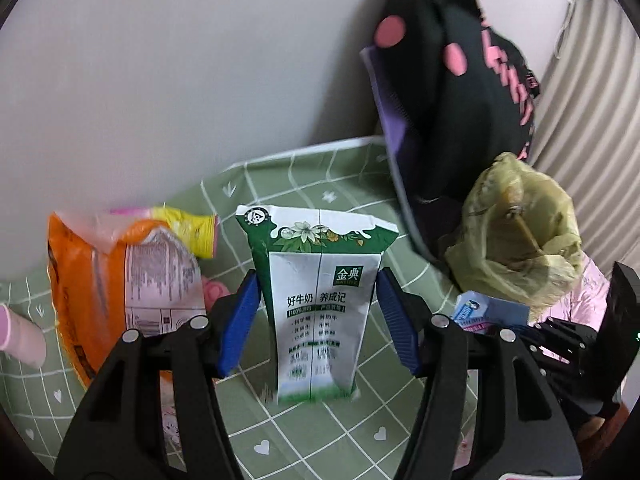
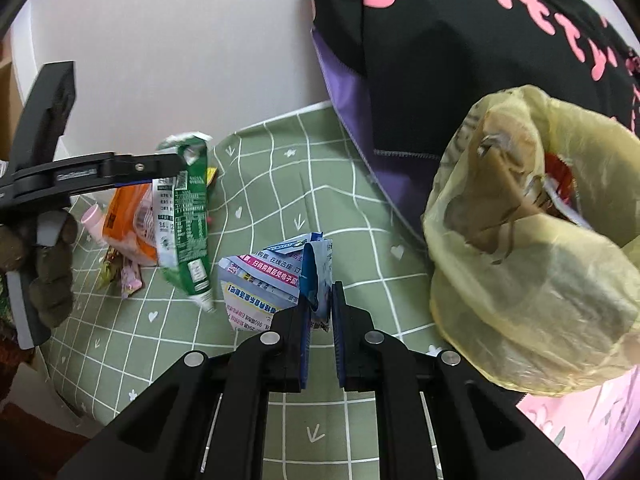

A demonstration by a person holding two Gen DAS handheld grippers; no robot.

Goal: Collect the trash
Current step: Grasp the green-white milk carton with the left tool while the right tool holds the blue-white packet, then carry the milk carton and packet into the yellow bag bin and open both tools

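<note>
A green-and-white milk carton [image 1: 316, 320] stands upright between the blue pads of my left gripper [image 1: 316, 276], which press on its upper sides. In the right wrist view the carton [image 2: 192, 220] hangs tilted from the left gripper [image 2: 176, 164], its bottom just above the green checked tablecloth [image 2: 280, 184]. My right gripper [image 2: 320, 292] is shut on a crumpled blue-and-white paper box [image 2: 264, 280] with pink print. This box [image 1: 492, 312] also shows in the left wrist view. A yellow-green plastic bag [image 2: 520, 264] with trash inside sits to the right of it.
A black bag [image 2: 460, 80] with pink letters leans on the wall behind the plastic bag [image 1: 516, 232]. An orange snack packet [image 1: 100, 280], a yellow wrapper [image 1: 192, 232] and a pink bottle [image 1: 20, 336] lie at the left. A hand in a brown glove [image 2: 52, 272] holds the left gripper's handle.
</note>
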